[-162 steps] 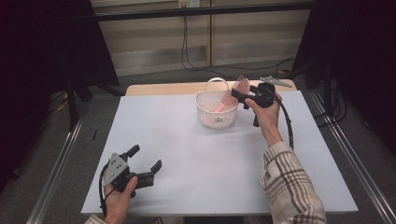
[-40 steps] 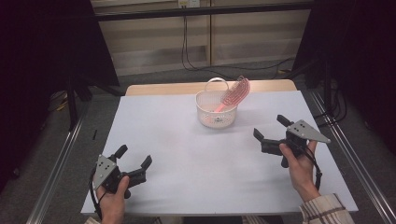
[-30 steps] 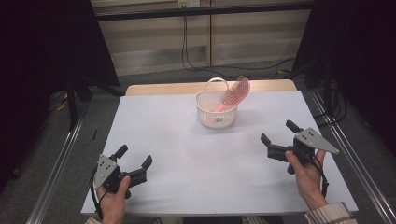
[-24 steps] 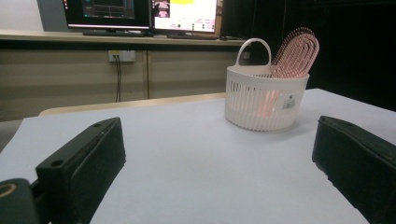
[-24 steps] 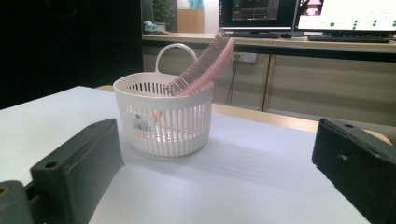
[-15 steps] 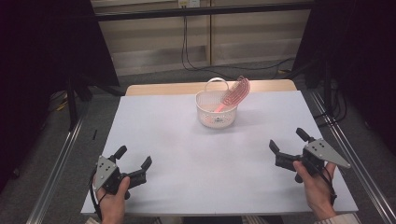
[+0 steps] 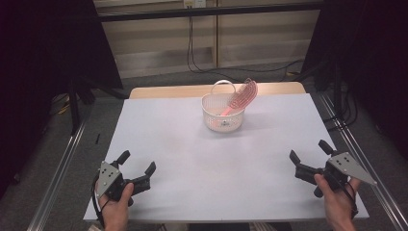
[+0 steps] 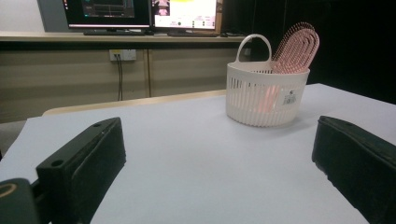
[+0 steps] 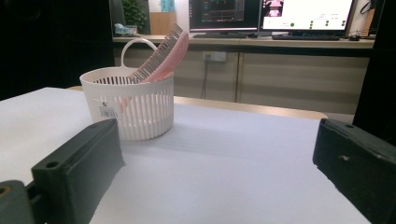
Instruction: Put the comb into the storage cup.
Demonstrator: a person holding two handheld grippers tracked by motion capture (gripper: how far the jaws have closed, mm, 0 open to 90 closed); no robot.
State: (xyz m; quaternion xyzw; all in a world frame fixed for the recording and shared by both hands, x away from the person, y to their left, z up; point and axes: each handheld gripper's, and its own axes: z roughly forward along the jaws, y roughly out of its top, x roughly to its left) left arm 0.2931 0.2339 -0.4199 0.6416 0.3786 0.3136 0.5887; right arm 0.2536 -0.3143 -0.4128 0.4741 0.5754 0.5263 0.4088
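Observation:
A white slotted basket [image 7: 222, 114] with a loop handle stands at the far middle of the white table [image 7: 183, 149]. A pink hairbrush [image 7: 241, 96] leans inside it, bristled head sticking out over the rim. The left gripper view has the basket [image 8: 264, 95] and brush [image 8: 295, 48] ahead to the right; the right gripper view has the basket [image 9: 130, 106] and brush [image 9: 164, 55] ahead to the left. My left gripper [image 7: 138, 163] rests open near the front left corner. Near the front right edge, my right gripper [image 7: 309, 150] is open too. Nothing lies between either pair of jaws.
A wooden board [image 7: 168, 91] pokes out behind the table's far edge. Metal rails [image 7: 62, 168] run along both sides of the table. Monitors [image 9: 271, 14] sit on a shelf behind, with cables hanging down the wall [image 7: 191, 43].
My right gripper has drawn back from the basket, where it left the hairbrush, to the front right edge of the table. The left gripper has barely shifted.

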